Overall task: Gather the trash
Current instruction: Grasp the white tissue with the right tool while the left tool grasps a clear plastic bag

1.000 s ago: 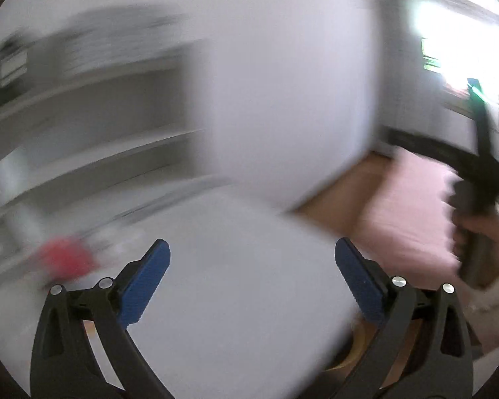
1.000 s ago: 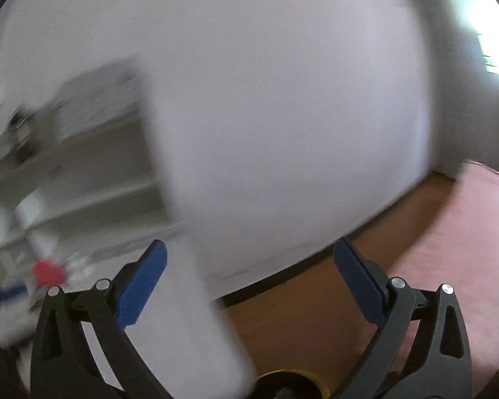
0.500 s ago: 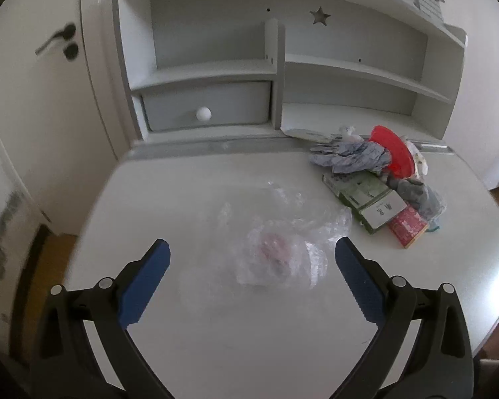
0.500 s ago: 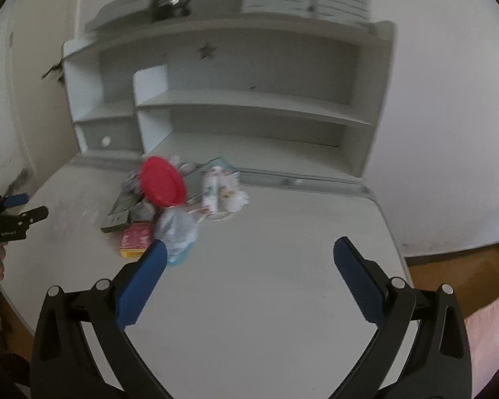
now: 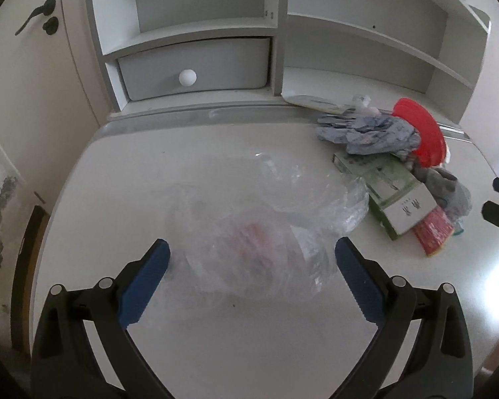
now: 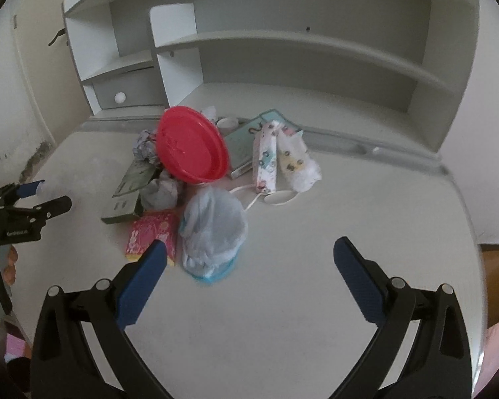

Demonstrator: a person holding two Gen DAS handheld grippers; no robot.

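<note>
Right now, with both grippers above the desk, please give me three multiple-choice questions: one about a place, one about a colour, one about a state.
1. What lies directly in front of the left gripper?
A. the clear plastic bag
B. a stack of books
C. a water bottle

2. What colour is the round plastic lid in the trash pile?
A. green
B. red
C. black

3. How are the fingers of the right gripper?
A. shut on the lid
B. shut on nothing
C. wide open, holding nothing

Answers: 1 A, the crumpled bag lies on the desk just ahead of the fingers. 2 B, the lid leaning in the pile is bright red. 3 C, the blue pads stand far apart with only desk between them.
</note>
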